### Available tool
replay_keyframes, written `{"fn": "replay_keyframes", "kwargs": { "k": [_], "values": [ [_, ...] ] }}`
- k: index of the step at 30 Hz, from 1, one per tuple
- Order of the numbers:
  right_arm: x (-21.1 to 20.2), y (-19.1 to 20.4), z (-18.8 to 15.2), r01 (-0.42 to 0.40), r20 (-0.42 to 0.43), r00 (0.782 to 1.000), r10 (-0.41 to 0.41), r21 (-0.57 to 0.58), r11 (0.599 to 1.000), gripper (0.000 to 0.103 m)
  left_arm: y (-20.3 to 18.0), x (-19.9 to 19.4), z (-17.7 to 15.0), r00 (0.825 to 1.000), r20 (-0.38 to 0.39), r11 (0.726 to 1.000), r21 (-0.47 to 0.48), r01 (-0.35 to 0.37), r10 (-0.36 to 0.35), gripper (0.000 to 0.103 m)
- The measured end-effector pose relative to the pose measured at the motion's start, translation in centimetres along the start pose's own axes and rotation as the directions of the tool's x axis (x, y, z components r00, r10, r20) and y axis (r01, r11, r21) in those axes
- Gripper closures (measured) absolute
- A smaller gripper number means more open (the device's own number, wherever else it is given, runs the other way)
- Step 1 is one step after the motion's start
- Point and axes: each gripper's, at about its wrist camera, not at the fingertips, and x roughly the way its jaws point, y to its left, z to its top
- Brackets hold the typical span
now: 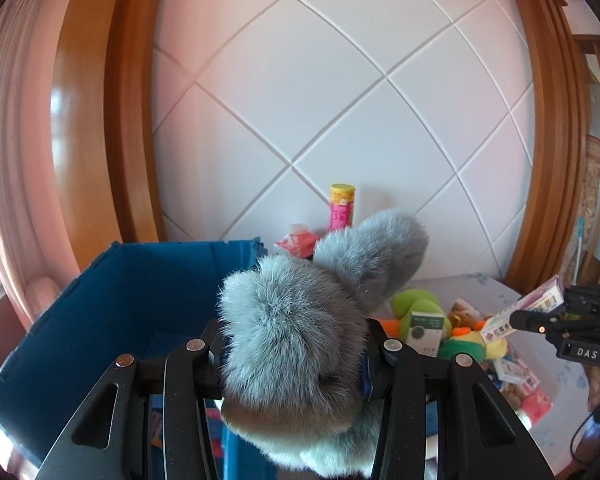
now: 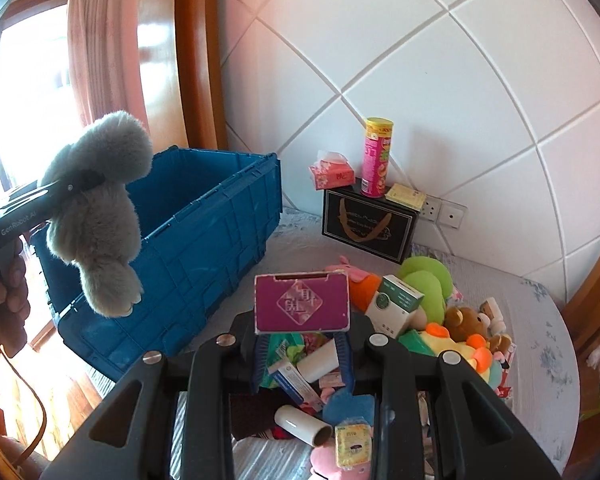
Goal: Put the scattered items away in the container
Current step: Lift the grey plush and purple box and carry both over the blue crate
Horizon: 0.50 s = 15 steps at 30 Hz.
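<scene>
Bright window (image 2: 16, 92) glare, fisheye-warped edges

Clearly a home bedroom. White padded wall (image 2: 440, 80) with diagonal quilted seams, framed in glossy orange-brown wooden trim (image 1: 128, 100), like a headboard wall. Pink pleated curtain (image 2: 100, 40) hanging beside a bright window (image 2: 24, 80) at far left. Pale blue floral-printed bedsheet (image 2: 540, 340) spread over a bed, strewn with household clutter: green plush toy (image 2: 428, 280), small brown teddy bear (image 2: 466, 320), white cardboard tubes (image 2: 302, 424), small medicine-type boxes (image 2: 396, 304). White wall sockets (image 2: 440, 210) low on the far wall. Pink tissue pack (image 2: 332, 172) and tall pink-and-yellow snack canister (image 2: 376, 156) standing on a black gift box (image 2: 368, 224). Deep blue plastic storage crate (image 2: 204, 236) resting at the bed's left side.
</scene>
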Motion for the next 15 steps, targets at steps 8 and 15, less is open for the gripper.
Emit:
{"fn": "replay_keyframes", "kwargs": {
  "k": [8,15],
  "values": [
    [2.6,5.5,3.8,-0.07,0.027,0.997,0.072,-0.055,0.996,0.075,5.7,-0.2,-0.1,0.998,-0.01,0.998,-0.025,-0.065,0.065,0.06],
    [5.1,10.2,6.4,-0.127,0.039,0.991,0.131,-0.099,0.987,0.075,10.4,-0.2,-0.7,0.994,-0.027,0.993,-0.044,-0.108,0.107,0.06]
  ]
}}
